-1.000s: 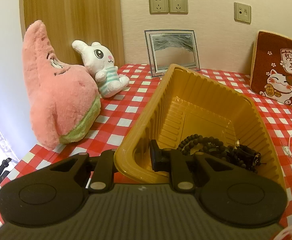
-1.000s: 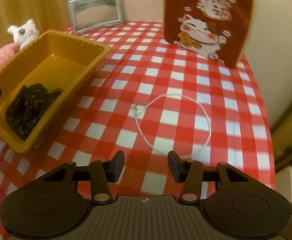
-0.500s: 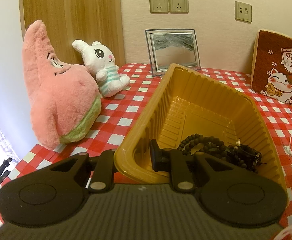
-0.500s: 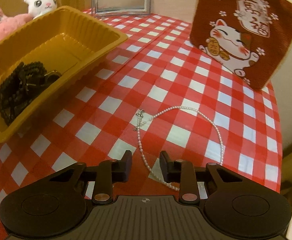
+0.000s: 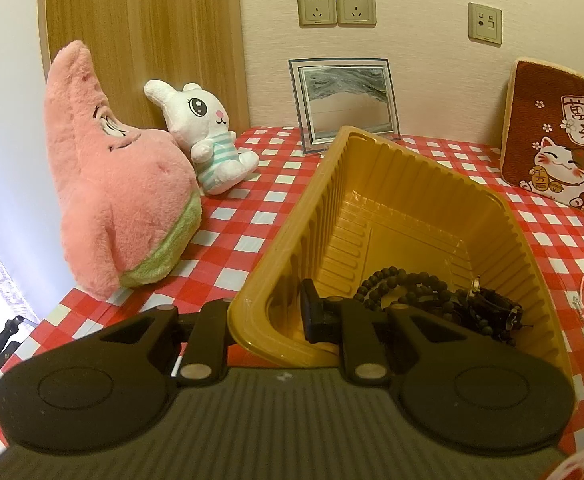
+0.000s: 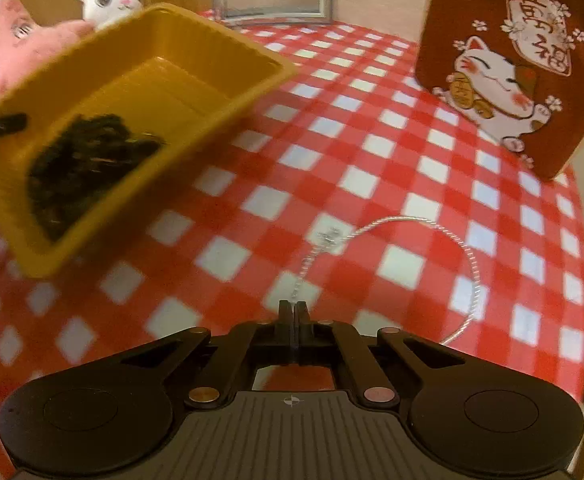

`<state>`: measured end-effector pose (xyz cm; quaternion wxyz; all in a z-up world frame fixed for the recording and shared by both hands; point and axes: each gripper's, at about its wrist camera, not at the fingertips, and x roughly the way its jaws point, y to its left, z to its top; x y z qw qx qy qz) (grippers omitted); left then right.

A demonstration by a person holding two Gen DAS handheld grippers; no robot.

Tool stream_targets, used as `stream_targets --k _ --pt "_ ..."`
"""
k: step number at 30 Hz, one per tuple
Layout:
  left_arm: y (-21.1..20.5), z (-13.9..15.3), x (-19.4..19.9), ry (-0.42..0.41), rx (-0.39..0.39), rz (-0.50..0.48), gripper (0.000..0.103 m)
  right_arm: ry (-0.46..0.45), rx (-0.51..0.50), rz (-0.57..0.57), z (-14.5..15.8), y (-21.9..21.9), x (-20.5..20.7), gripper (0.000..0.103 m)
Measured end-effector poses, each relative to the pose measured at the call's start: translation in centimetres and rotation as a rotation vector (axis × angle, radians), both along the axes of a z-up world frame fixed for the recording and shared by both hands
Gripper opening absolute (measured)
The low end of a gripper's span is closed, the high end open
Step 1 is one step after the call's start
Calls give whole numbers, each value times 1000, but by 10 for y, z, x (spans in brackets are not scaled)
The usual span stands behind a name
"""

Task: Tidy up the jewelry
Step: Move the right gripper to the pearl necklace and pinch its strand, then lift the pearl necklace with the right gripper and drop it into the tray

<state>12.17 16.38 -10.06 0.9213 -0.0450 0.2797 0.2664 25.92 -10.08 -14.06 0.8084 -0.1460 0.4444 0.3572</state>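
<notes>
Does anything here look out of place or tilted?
Yes. The yellow tray sits tilted, its near corner clamped by the left gripper. The pearl necklace lies outside it on the tablecloth.

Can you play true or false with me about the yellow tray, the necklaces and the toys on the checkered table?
1. The left tongs pinch the wall of the yellow tray. True.
2. The tray is empty. False: dark beads lie inside it.
3. The right tongs are wide open. False: they have just closed, shut on the pearl necklace.
4. The pearl necklace lies in the tray. False: it lies on the tablecloth, beside the tray.
5. A white bunny sits next to a pink plush star. True.
</notes>
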Motion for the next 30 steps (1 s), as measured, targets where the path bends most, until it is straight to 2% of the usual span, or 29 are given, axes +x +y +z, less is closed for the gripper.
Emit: stream_targets --k 5,9,12,14,15,25,30 --pt "0 0 0 1 0 0 17 17 69 25 15 6 -24 0" --pt "-1 0 0 2 0 0 17 -11 15 -48 12 8 -22 2" --pt "-1 -1 0 1 1 -4 17 -10 28 -116 10 3 -7 10" --pt "-1 -1 0 1 0 -3 17 -10 48 -145 10 2 1 22" --pt "-1 -1 0 1 1 -3 17 -13 57 -158 9 1 5 23" --pt "-2 -2 1 4 -5 0 17 5 56 -179 -5 12 22 23" --pt "-1 -2 1 4 -8 1 17 -30 30 -161 -6 14 18 18"
